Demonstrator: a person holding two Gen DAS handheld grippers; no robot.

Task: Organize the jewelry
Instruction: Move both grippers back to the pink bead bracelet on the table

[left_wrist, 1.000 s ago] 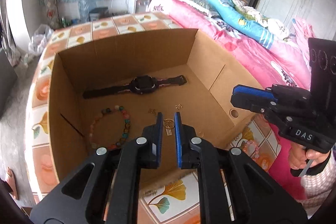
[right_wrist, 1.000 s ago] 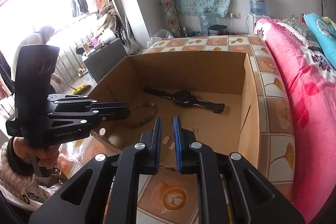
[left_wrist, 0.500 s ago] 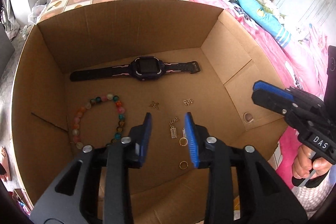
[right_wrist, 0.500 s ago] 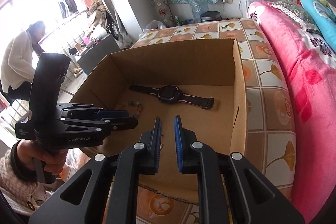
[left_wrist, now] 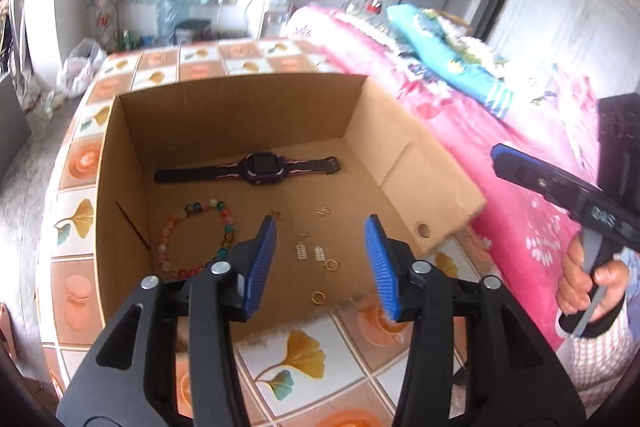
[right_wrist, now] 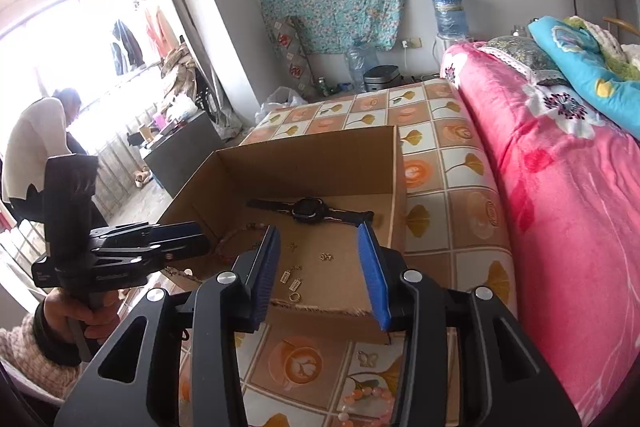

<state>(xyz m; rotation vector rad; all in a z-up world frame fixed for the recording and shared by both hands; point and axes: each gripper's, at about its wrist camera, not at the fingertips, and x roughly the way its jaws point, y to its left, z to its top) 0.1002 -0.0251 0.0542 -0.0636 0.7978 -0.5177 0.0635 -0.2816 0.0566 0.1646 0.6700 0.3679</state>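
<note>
Left gripper (left_wrist: pixel 326 263) and right gripper (right_wrist: pixel 324 267) both released, jaws just been opening, nothing between them. Earrings (left_wrist: pixel 310 251), watch (left_wrist: pixel 260 167), bead bracelet (left_wrist: pixel 196 239) ahead of them in cardboard box (left_wrist: pixel 240 107).

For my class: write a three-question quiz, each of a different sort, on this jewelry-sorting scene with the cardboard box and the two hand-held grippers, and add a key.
1. True or false: the left hand-held gripper is clamped on the beaded bracelet.
2. Multiple choice: the black watch lies A) on the tiled cloth, B) near the far wall of the cardboard box, C) on the pink blanket.
3. Fill in: outside the box, by the right hand-held gripper, a ____-shaped charm lies on the tiled cloth.

Key: 1 false, its jaws have just been opening and hold nothing; 2 B; 3 butterfly.
</note>
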